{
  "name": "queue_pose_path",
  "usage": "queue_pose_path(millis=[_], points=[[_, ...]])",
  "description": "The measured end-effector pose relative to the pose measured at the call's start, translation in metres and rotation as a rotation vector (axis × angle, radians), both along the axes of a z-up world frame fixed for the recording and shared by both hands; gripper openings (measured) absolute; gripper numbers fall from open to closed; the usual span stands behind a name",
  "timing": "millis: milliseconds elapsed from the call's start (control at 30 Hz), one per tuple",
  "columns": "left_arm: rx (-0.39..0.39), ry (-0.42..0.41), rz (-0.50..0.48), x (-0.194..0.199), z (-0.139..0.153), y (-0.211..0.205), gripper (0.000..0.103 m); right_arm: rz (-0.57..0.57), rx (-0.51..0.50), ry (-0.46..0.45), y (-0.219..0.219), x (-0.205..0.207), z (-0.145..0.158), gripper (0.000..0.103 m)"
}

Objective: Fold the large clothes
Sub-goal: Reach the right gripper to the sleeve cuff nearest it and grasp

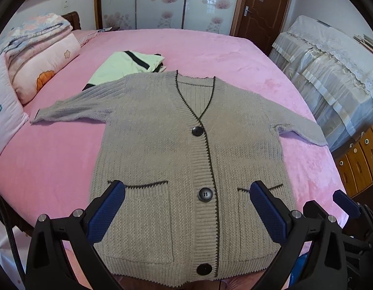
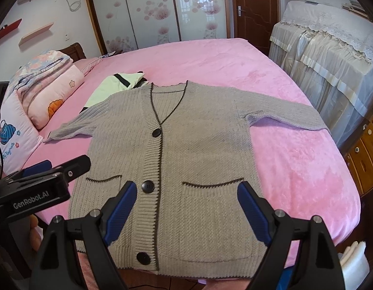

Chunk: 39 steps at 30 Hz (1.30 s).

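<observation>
Pink bed (image 1: pixel 65 169): one grey cardigan (image 1: pixel 162 145), three buttons; left gripper (image 1: pixel 186 207), right gripper (image 2: pixel 186 207) wide apart, empty.

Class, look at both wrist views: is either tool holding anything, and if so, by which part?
Nothing is held. The left tool and the right tool both stand open above the lower front of the grey cardigan, which lies spread flat on the pink bed.
</observation>
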<state>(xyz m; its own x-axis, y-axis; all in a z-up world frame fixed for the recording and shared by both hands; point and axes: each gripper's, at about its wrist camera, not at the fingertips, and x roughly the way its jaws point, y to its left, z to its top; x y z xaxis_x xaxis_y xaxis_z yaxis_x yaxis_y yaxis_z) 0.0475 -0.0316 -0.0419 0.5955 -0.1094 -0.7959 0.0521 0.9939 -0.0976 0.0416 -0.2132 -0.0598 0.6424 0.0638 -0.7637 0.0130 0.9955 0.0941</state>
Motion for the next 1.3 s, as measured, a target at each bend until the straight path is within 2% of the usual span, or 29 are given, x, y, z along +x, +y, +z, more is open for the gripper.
queue_pose_path(millis=[233, 367, 533, 700, 800, 867, 900, 1033, 1100, 1200, 1300], points=[[0.008, -0.033, -0.108, 0.041, 0.031, -0.032, 0.102, -0.026, -0.033, -0.065, -0.036, 0.024, 0.022, 0.086], [0.019, -0.119, -0.186, 0.062, 0.063, -0.067, 0.102, -0.084, -0.069, -0.116, -0.07, 0.044, 0.042, 0.086], [0.028, -0.184, -0.274, 0.093, 0.092, -0.122, 0.102, -0.184, -0.101, -0.172, -0.128, 0.074, 0.066, 0.086], [0.109, -0.338, -0.267, 0.128, 0.103, -0.177, 0.102, -0.28, -0.12, -0.196, -0.185, 0.105, 0.076, 0.086], [0.099, -0.311, -0.256, 0.159, 0.09, -0.206, 0.102, -0.325, -0.092, -0.175, -0.225, 0.13, 0.064, 0.086], [0.121, -0.255, -0.235, 0.183, 0.067, -0.228, 0.102, -0.363, -0.058, -0.127, -0.257, 0.15, 0.045, 0.086], [0.112, -0.231, -0.254, 0.193, 0.056, -0.238, 0.102, -0.376, -0.04, -0.112, -0.268, 0.156, 0.035, 0.086], [0.123, -0.223, -0.247, 0.214, 0.007, -0.272, 0.102, -0.458, 0.003, -0.023, -0.319, 0.184, -0.017, 0.086], [0.11, -0.192, -0.252, 0.222, -0.018, -0.282, 0.102, -0.498, 0.043, 0.027, -0.345, 0.195, -0.047, 0.086], [0.076, -0.171, -0.251, 0.231, -0.051, -0.296, 0.102, -0.554, 0.164, 0.095, -0.378, 0.205, -0.089, 0.085], [0.063, -0.179, -0.253, 0.233, -0.071, -0.301, 0.102, -0.619, 0.24, 0.141, -0.402, 0.212, -0.123, 0.079]])
